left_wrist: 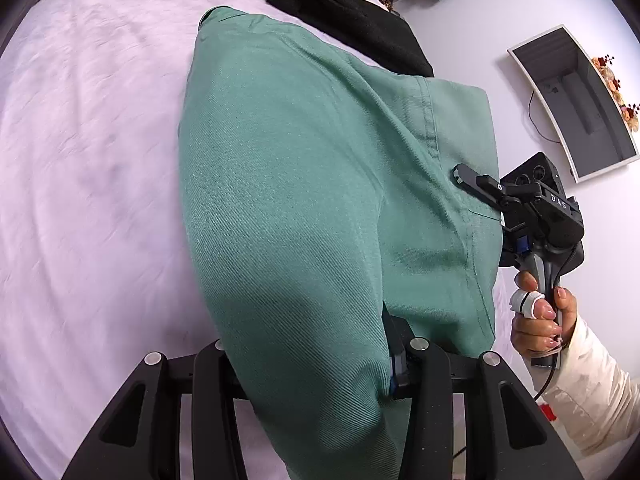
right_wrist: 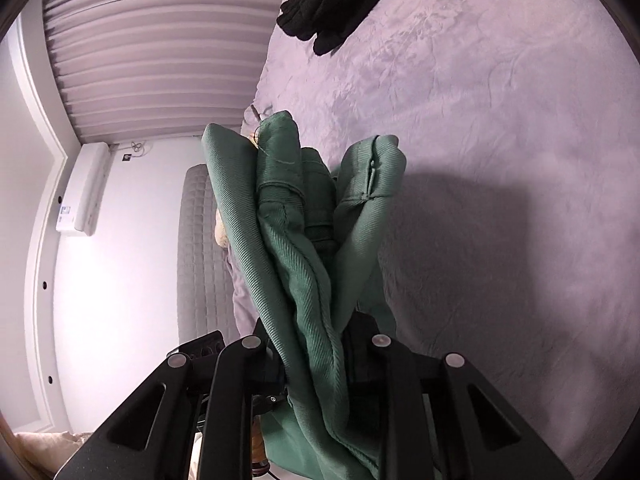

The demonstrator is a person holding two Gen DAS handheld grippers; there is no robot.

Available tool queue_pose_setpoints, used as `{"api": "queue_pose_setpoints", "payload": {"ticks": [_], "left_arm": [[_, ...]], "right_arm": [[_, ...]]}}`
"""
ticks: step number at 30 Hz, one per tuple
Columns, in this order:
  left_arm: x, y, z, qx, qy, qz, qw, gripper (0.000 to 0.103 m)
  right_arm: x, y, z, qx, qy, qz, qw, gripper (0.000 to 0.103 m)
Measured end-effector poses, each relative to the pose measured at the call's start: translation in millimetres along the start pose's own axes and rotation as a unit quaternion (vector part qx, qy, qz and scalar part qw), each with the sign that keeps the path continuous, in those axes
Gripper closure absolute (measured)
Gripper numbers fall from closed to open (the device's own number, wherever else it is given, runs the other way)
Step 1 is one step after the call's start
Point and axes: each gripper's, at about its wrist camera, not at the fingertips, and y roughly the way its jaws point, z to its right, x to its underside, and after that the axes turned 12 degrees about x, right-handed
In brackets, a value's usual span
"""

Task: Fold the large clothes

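- Fingers of our left gripper (left_wrist: 320, 364) are buried under the green garment (left_wrist: 304, 184), pinching a thick fold of it; only one dark finger (left_wrist: 400, 360) shows beside the cloth
- Our right gripper (left_wrist: 466, 174) bites the same garment at a seam on its right side, its narrow black jaws pressed together on the fabric
- Seen from the right wrist, that gripper (right_wrist: 316, 356) clamps a bunched stack of green layers (right_wrist: 304, 240) that stand up in ridges ahead of the camera
- Our right hand (left_wrist: 540, 320), in a cream sleeve, wraps the gripper's handle
- We hold the green garment lifted between the two grippers above the lilac bedspread (left_wrist: 92, 160), its far end drooping toward the bed's middle
- A black garment (left_wrist: 344, 16) lies on the bedspread toward the far edge, just behind the green one, and it shows near the top of the right wrist view too (right_wrist: 320, 12)
- A framed mirror (left_wrist: 576, 104) hangs on the wall to the right
- Pleated curtains (right_wrist: 160, 60) and a white wall unit (right_wrist: 84, 188) fill the left of the right wrist view
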Motion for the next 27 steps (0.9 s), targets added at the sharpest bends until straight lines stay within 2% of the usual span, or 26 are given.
{"api": "queue_pose_setpoints", "payload": {"ticks": [7, 11, 14, 18, 21, 24, 27], "left_arm": [[75, -60, -29, -0.025, -0.02, -0.024, 0.9992, 0.057], [115, -79, -52, -0.037, -0.036, -0.037, 0.998, 0.057], [134, -78, -71, -0.052, -0.052, -0.045, 0.9963, 0.057], [147, -71, -85, -0.066, -0.077, -0.05, 0.9936, 0.052], [151, -80, -82, -0.072, -0.068, -0.053, 0.9937, 0.052], [148, -88, -76, -0.075, -0.062, -0.056, 0.9937, 0.052], [149, -105, -81, -0.082, -0.059, -0.049, 0.9937, 0.051]], "right_arm": [[79, 42, -8, -0.005, 0.025, -0.031, 0.999, 0.081], [116, 69, -3, -0.003, 0.045, -0.049, 0.998, 0.081], [137, 89, -1, 0.016, 0.05, -0.065, 0.996, 0.081], [144, 98, 3, 0.072, 0.049, -0.065, 0.994, 0.077], [141, 89, -3, 0.123, 0.04, -0.06, 0.99, 0.072], [139, 74, -17, 0.197, 0.003, -0.046, 0.979, 0.061], [140, 58, -30, 0.251, -0.021, -0.025, 0.967, 0.061]]}}
